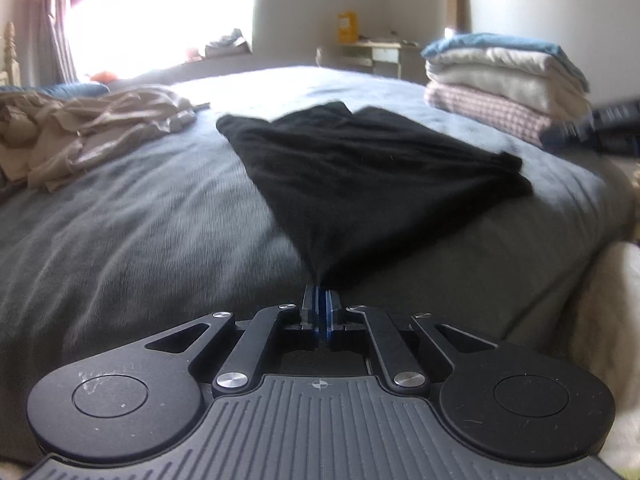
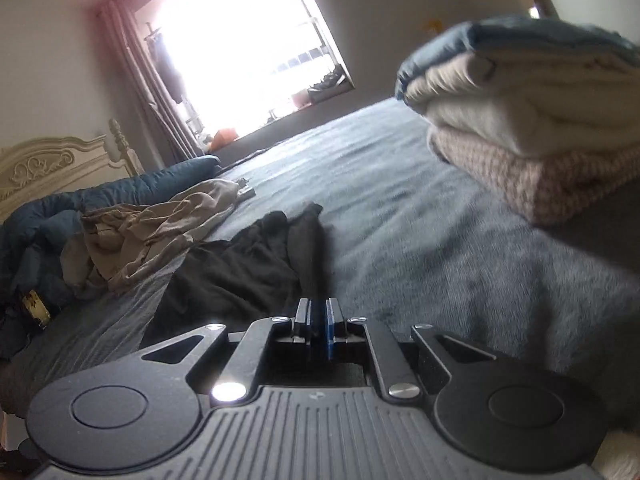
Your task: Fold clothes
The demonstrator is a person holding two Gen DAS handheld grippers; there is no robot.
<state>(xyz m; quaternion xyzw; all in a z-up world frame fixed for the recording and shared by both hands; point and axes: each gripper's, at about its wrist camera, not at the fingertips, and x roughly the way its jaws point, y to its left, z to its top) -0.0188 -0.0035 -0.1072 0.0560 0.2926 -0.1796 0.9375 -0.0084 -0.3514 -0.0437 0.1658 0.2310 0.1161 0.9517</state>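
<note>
On the far left of the left wrist view, a crumpled beige cloth pile (image 1: 92, 128) lies on the soft grey bed cover (image 1: 140, 232). A dark blue puffy blanket (image 1: 76, 89) peeks out behind it. Next comes a bare stretch of grey cover, with lots of room and nothing in the way.

In the middle lies the black soft garment (image 1: 360, 168). It spreads out flat and wide at the far end and comes to a point near the camera. The left gripper (image 1: 320, 300) is pinched tight on that point, with its blue pads pressed together on the cloth.

To the right, a neat stack of folded clothes (image 1: 504, 80) sits near the bed's right side: blue on top, cream in the middle, pink checks at the bottom. It is apart from the black garment. Past the stack the cover drops off at the bed's edge (image 1: 568, 280).

In the right wrist view, from the left, stands a cream carved headboard (image 2: 52, 168), then the blue blanket (image 2: 80, 212) and the beige pile (image 2: 160, 228). The black garment (image 2: 240, 272) lies bunched just beside the beige pile. A thin strip of it runs to the right gripper (image 2: 318, 308), whose pads are nearly together with the black cloth caught between them. Bare grey cover (image 2: 440, 260) opens to the right, up to the folded stack (image 2: 528, 120). A bright window (image 2: 244, 52) glows on the far wall.
</note>
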